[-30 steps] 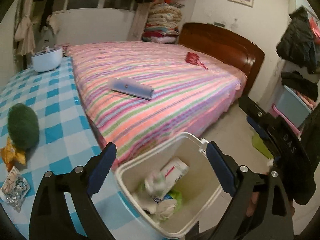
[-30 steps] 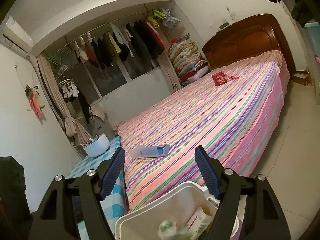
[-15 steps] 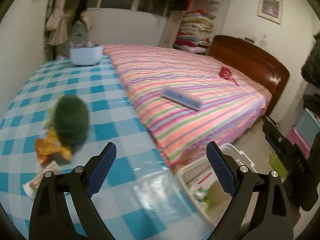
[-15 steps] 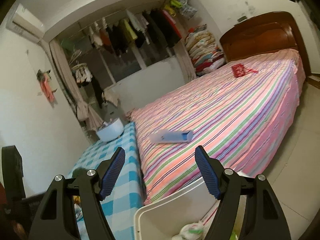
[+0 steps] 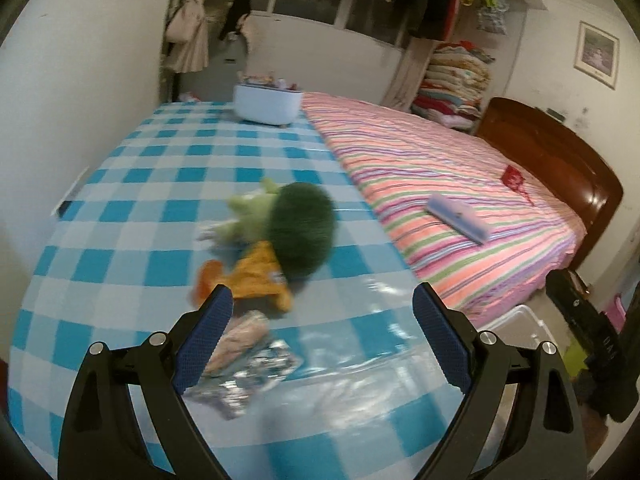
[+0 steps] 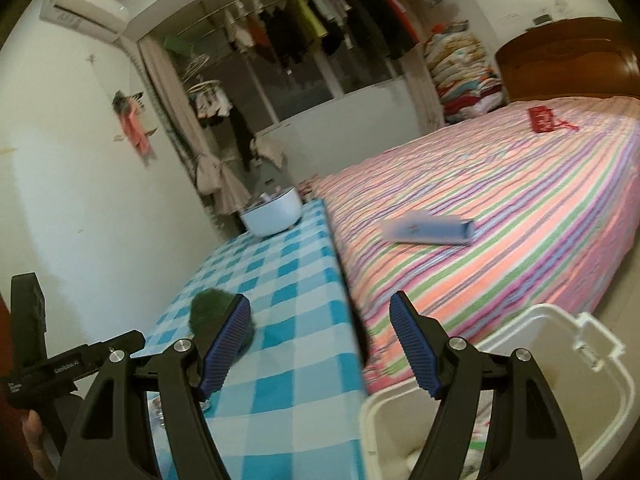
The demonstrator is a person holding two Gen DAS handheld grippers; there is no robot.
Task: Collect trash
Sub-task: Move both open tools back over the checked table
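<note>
The left hand-held gripper has its jaws apart with nothing in them, over the table. A shiny wrapper lies on the table near its left finger, and an orange bag lies just past it, touching a green plush toy. Both pieces of trash look light, thin and crinkly, so they may slip; pinching a raised, crumpled edge seems best. The right hand-held gripper is also apart and empty, near the white bin beside the bed.
</note>
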